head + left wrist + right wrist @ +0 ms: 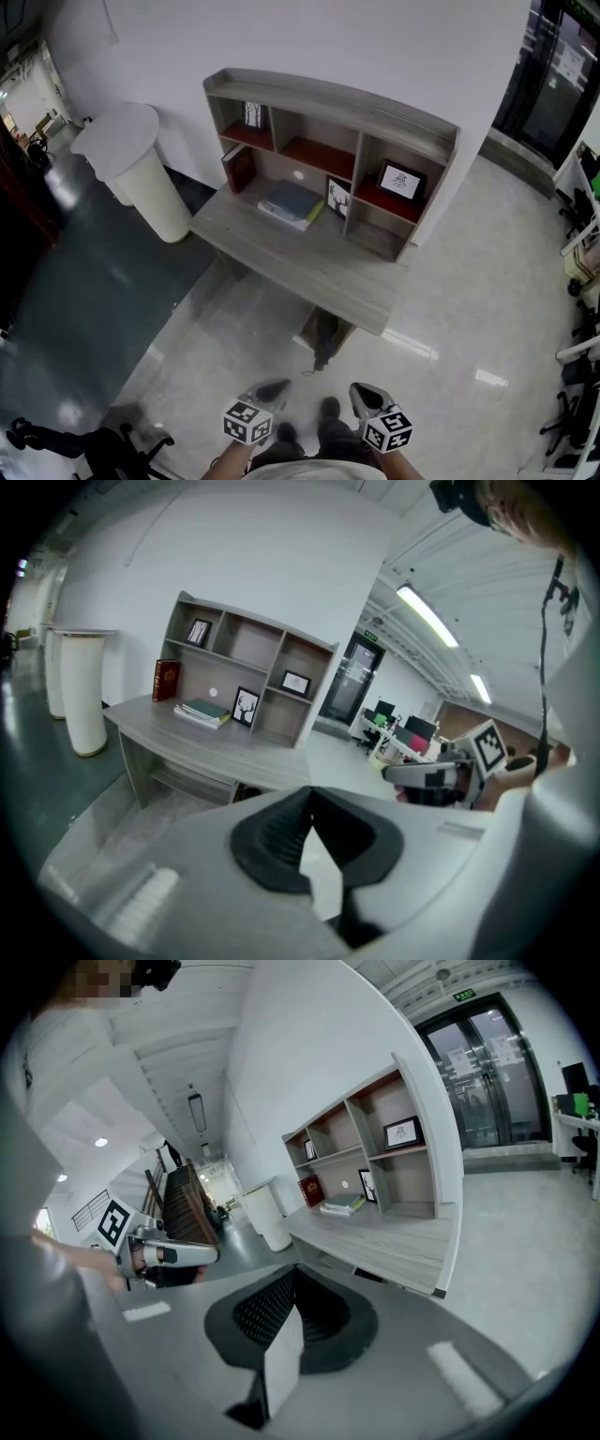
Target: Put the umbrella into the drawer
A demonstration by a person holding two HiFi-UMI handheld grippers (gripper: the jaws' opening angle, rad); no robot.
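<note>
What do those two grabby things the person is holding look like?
The left tongs and right tongs are pale grey and pointed, with black ribbed pads inside. Each carries a white cube printed with black square markers.

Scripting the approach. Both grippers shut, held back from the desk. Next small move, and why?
Probably bring both toward the desk: left gripper and right gripper are shut, empty and well short of it. The dark thing under its front edge may be the umbrella; too small to tell.
</note>
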